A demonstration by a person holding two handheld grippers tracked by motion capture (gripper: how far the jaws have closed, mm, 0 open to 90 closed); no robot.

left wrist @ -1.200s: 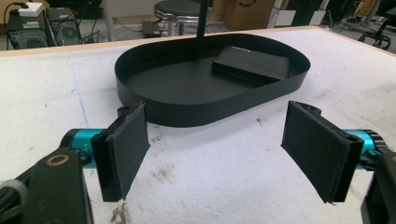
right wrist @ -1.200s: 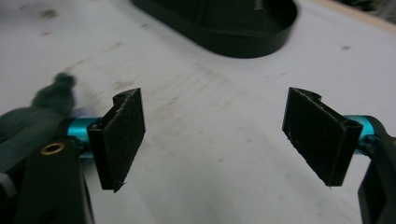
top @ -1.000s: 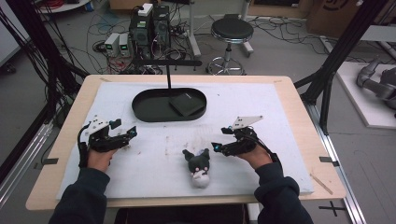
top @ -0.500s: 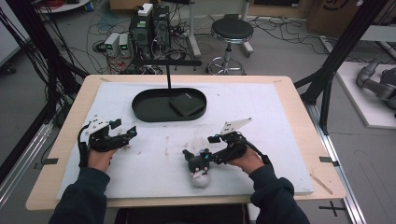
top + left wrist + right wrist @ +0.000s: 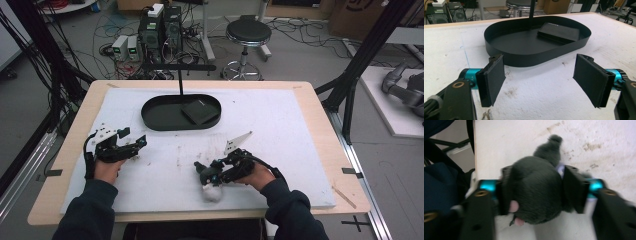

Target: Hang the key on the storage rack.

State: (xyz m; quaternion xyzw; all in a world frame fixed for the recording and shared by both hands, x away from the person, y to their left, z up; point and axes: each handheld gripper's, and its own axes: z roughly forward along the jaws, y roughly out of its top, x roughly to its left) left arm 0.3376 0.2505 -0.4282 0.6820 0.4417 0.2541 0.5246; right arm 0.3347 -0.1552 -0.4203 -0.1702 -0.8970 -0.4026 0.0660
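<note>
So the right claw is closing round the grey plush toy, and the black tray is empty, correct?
Not empty: the high view shows a flat black box lying in the black tray. The right claw has indeed just been closing, with the grey plush toy between its jaws.

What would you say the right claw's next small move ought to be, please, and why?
Probably a small lift. The right claw has just been closing and its jaws now sit against both sides of the grey plush toy, which lies on the white mat. Raising it slightly would show whether the grip holds before carrying it, perhaps toward the black tray.
</note>
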